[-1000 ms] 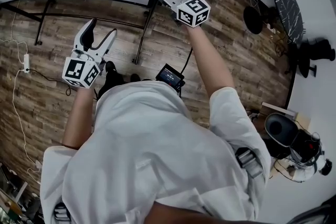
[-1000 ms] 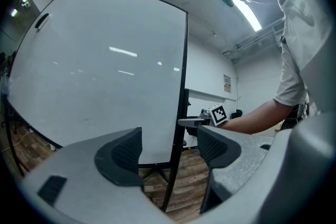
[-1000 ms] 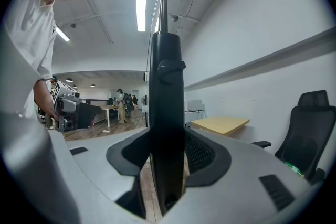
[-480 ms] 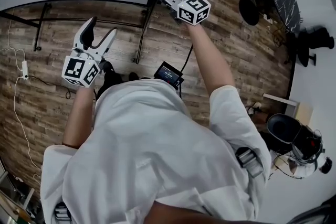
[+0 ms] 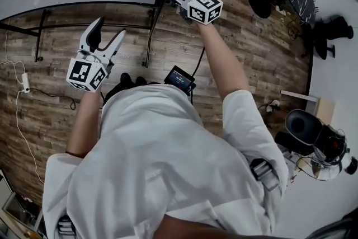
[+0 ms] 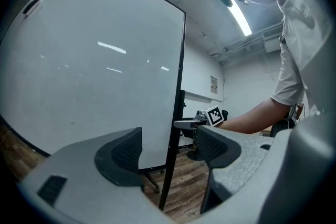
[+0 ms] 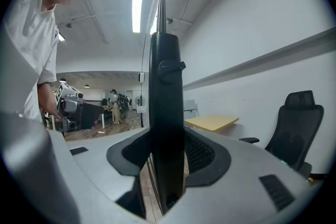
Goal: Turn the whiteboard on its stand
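Wood-plank floor (image 5: 263, 64), white walls (image 7: 262, 18) (black office chair (image 7: 296, 123) near one), ceiling strip light (image 7: 137, 8).

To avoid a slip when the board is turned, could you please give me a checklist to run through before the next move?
1. Right hand-held gripper clamped on the black upright bar at the edge of the large white whiteboard: ok.
2. Left hand-held gripper gripping the board: not ok, jaws apart, empty.
3. Round black knob on that bar loosened: cannot tell.
4. White floor power strip clear of the black metal stand base: ok.
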{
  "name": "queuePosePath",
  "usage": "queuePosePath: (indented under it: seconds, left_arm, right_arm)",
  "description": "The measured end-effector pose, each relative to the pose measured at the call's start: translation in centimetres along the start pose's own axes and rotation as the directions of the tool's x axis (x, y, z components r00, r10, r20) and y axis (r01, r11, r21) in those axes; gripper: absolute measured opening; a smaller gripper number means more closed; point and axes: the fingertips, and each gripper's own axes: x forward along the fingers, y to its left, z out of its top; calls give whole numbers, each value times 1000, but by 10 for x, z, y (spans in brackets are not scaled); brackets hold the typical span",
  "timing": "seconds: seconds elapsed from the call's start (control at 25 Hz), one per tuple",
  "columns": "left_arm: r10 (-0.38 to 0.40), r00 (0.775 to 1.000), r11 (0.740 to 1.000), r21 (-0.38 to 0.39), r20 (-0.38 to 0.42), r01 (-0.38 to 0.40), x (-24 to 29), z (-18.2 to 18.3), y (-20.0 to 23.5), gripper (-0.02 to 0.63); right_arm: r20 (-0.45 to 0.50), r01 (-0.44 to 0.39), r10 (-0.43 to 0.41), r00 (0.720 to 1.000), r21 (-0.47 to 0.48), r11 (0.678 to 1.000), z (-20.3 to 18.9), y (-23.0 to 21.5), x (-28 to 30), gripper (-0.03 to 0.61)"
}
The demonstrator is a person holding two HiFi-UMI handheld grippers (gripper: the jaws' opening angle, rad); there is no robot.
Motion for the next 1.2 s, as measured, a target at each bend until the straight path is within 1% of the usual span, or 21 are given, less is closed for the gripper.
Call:
queuePosePath:
  seconds: [0.2,0.44,0.56,0.72,1.2]
  left_arm:
    - [-40,999,999,-4,0,40,1,-2,-2,336]
    - [-81,997,997,-9,-16,81,17,-6,-10,336]
    - [-94,995,995,-10,-10,94,22,-2,-17,336]
    - [-113,994,993,11,0,113,23,6,-29,336]
    - [-151,989,989,-9,-9,151,33,-12,-71,336]
  right_arm:
    - [-1,1,-1,1000,-5,1000,-2,3,-1,183]
    - [-4,14,-14,1000,0,1000,-2,-5,-8,183]
    - [-15,8,-8,1000,-3,1000,-4,-4,-13,183]
    - [-15,16,-16,1000,-5,1000,-5,-1,-24,183]
    - [-23,31,-31,999,-6,999,-10,-5,-57,181]
